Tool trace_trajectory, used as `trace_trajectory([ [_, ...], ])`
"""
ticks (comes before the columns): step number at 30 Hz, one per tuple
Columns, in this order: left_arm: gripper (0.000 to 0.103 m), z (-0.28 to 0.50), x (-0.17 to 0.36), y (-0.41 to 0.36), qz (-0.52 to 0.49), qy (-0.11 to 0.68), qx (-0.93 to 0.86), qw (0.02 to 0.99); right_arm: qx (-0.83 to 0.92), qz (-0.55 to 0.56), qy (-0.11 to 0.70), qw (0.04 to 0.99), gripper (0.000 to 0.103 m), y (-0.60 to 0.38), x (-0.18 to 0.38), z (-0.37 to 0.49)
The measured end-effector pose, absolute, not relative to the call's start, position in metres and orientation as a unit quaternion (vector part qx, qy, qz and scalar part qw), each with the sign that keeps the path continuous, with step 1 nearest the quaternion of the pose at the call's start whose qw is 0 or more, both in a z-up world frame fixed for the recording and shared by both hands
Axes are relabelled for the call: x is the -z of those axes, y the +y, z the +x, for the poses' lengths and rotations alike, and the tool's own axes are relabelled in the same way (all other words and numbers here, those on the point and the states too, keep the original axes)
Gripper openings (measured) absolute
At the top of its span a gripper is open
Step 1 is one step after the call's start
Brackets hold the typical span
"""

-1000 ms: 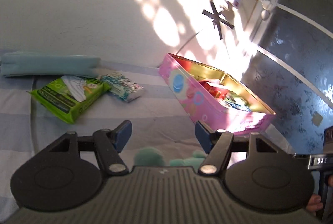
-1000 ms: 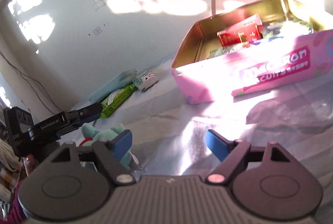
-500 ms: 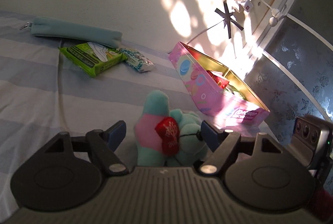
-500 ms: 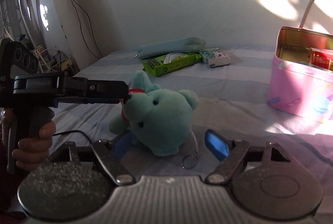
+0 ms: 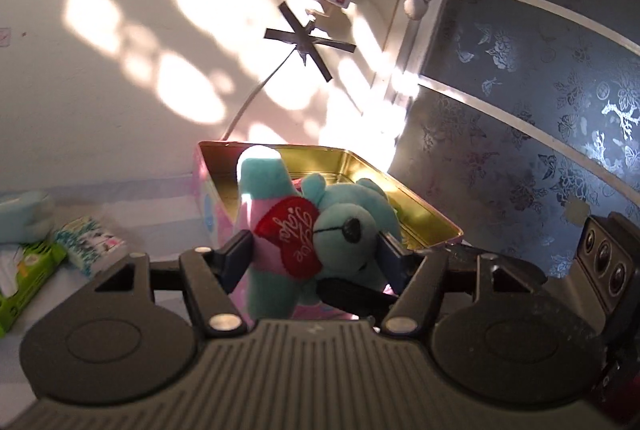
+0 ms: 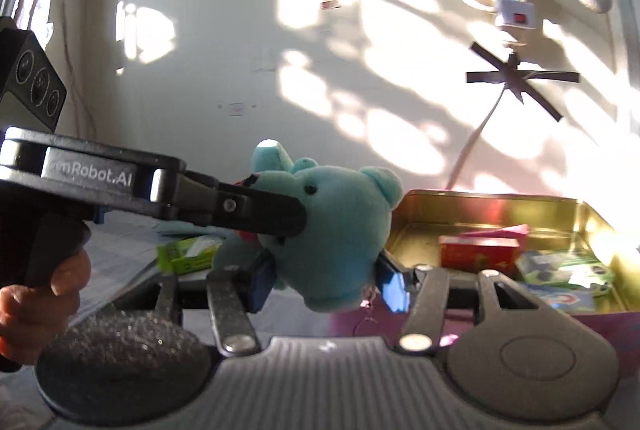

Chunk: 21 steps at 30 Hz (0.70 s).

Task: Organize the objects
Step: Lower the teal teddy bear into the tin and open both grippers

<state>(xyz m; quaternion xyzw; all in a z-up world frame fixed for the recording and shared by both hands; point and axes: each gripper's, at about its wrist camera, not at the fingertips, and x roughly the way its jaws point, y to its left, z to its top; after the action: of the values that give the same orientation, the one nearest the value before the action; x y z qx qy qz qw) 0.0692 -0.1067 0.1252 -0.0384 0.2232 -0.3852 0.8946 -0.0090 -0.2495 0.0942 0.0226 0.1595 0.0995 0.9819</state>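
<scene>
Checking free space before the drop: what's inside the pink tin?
In the pink tin: a red box and green-and-white packets at the right end. The plush toy hides the tin's left end.

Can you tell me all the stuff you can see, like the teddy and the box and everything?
plush bear: one, teal with a pink body and a red heart, held up in front of the tin by both tongs
tin box: one, pink outside and gold inside, open, on the bed by the wall
red carton: one, red, inside the tin
packets: a few, green and blue, inside the tin; exact count unclear
wipes pack: one, green, on the bed at left
tissue pack: one, white and teal, beside the wipes
pouch: one, pale blue, behind the wipes
power strip: one, white, taped on the wall
left tongs: one, black with blue pads
right tongs: one, same
hand: one, on the left handle
</scene>
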Motion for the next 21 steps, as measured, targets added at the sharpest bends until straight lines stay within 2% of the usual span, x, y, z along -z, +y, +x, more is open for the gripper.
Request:
trace_trajectory([
  [6,0.068,0.100,-0.114,-0.195,-0.018,0.261,0.415,0.871,-0.016,0.024,0.190,0.981,0.056,-0.322,-0.088,0.008],
  [9,0.068,0.106,-0.107,-0.218,-0.002,0.269,0.402,0.875,0.011,0.028,0.195,0.980,0.065,-0.343,-0.081,0.012],
  [11,0.069,0.109,-0.103,-0.222,0.004,0.267,0.380,0.886,0.031,0.033,0.185,0.982,0.078,-0.352,-0.076,0.011],
  [15,0.068,0.114,-0.102,-0.212,-0.011,0.278,0.350,0.895,0.055,0.083,0.167,0.981,0.079,-0.370,-0.066,0.003],
  [21,0.069,0.089,-0.112,-0.185,0.009,0.247,0.306,0.920,0.072,0.168,0.135,0.974,0.078,-0.384,-0.064,-0.025],
])
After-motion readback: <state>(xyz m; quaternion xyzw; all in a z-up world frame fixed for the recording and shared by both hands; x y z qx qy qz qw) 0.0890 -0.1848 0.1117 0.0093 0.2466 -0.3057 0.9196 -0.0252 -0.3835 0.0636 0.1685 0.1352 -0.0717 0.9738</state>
